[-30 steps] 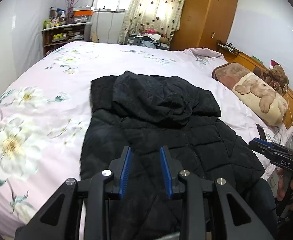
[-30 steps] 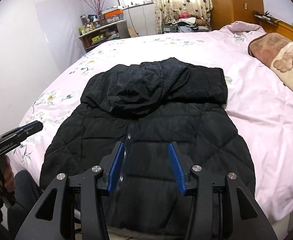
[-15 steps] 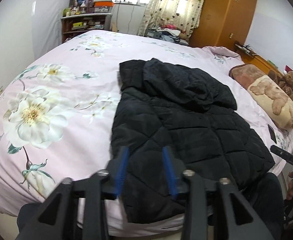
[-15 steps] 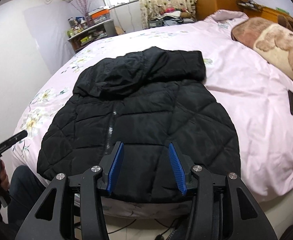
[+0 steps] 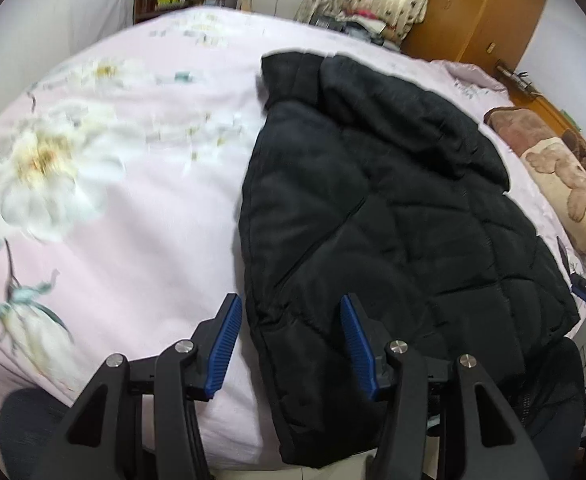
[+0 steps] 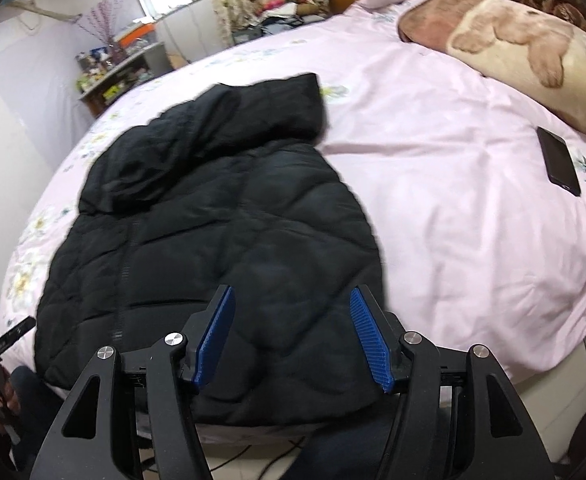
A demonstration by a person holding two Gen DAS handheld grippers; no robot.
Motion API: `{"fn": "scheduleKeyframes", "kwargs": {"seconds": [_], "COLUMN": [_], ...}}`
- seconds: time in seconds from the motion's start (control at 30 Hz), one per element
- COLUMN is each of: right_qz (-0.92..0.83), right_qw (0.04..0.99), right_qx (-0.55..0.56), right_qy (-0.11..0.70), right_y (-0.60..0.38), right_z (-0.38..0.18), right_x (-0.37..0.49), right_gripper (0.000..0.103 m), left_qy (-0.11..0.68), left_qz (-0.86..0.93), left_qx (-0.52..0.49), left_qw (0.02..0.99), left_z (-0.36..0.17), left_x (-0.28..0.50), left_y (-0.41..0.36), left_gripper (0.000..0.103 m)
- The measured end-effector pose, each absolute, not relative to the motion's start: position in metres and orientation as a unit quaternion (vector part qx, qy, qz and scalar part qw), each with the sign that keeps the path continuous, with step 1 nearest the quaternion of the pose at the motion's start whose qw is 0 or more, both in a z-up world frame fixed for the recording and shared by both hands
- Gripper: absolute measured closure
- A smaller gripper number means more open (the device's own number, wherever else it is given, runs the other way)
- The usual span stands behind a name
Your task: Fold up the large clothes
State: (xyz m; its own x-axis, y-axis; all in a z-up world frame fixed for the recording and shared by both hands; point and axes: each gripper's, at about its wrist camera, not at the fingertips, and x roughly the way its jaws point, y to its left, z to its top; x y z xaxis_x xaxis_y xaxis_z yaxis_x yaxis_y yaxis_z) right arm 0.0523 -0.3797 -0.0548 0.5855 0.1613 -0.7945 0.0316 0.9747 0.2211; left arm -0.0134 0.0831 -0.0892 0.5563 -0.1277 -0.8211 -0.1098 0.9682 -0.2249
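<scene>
Left wrist view looks down on a black quilted puffer jacket [image 5: 393, 216] spread flat on a bed with a pink flower-printed cover [image 5: 105, 208], its hood end away from the camera and its hem hanging over the near edge of the bed. The left claw [image 5: 289, 344] hangs over the jacket's near left hem corner with its blue ribbed pads apart; its jaws have just been opening, the jacket's edge shows between them, and the pads do not press on the cloth. At the right border of this view the tip of the other claw is just visible.

From the right wrist view, the right claw [image 6: 293, 336] sits above the near right part of the same jacket [image 6: 213, 216], close to the hem. Its jaws have also just been opening and stand wide, with quilted fabric showing between the pads but nothing gripped. A black phone [image 6: 558, 161] lies on the pink cover [image 6: 453, 184] well to the right of the jacket, and a brown and cream plush pillow with a bear figure [image 6: 525, 44] lies beyond it near the headboard.
</scene>
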Motion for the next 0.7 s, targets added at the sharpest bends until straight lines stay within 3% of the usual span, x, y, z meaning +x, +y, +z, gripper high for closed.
{"fn": "scheduleKeyframes", "kwargs": {"seconds": [0.23, 0.53, 0.6, 0.67, 0.7], "right_qz": [0.030, 0.088, 0.085, 0.084, 0.086], "right_qw": [0.848, 0.789, 0.786, 0.795, 0.798], "right_qx": [0.147, 0.212, 0.212, 0.209, 0.207], "right_qy": [0.508, 0.570, 0.574, 0.564, 0.559], "right_y": [-0.409, -0.404, -0.404, -0.402, -0.400], "right_z": [-0.084, -0.116, -0.116, -0.108, -0.104], "right_x": [0.074, 0.077, 0.077, 0.076, 0.075], "right_gripper": [0.042, 0.042, 0.045, 0.077, 0.080], "left_qy": [0.490, 0.502, 0.507, 0.506, 0.500], "left_qz": [-0.024, -0.030, -0.033, -0.037, -0.042], "left_qx": [-0.133, -0.141, -0.139, -0.138, -0.142], "left_qw": [0.861, 0.853, 0.850, 0.851, 0.853], "left_z": [-0.110, -0.122, -0.120, -0.111, -0.102], "left_x": [-0.011, -0.015, -0.013, -0.013, -0.014], "left_y": [0.071, 0.064, 0.064, 0.064, 0.066], "left_gripper": [0.037, 0.036, 0.051, 0.076, 0.081]}}
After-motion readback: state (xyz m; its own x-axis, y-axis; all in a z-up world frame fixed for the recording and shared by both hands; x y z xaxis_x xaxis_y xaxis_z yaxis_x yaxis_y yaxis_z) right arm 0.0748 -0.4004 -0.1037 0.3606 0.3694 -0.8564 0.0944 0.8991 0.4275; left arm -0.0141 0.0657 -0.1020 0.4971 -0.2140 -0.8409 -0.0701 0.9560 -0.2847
